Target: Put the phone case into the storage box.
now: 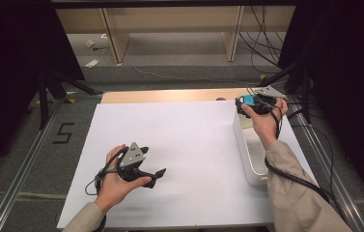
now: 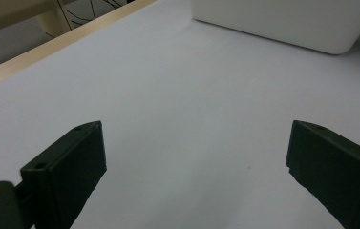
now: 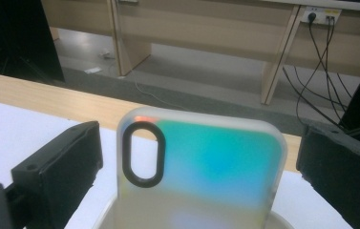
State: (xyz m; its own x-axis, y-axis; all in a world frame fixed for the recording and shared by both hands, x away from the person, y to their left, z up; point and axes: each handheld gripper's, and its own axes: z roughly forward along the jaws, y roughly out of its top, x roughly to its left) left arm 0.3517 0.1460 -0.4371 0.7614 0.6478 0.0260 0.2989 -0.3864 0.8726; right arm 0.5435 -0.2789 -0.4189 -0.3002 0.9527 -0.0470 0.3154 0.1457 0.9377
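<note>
My left hand-held gripper (image 1: 151, 175) sits low at my near left, held in my left hand (image 1: 114, 181) with its jaws spread wide and pointing right; my right hand-held gripper (image 1: 247, 104) is stretched forward at the far right, forearm extended, its jaws parted and pressing on nothing.

Phone case (image 3: 201, 167) upright in bin (image 1: 248, 153) — table's right

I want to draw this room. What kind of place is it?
Probably a lab or workshop for recordings: a white-covered table, dark tripod legs standing beside it, loose cables on the floor, and plain wooden benches behind.
</note>
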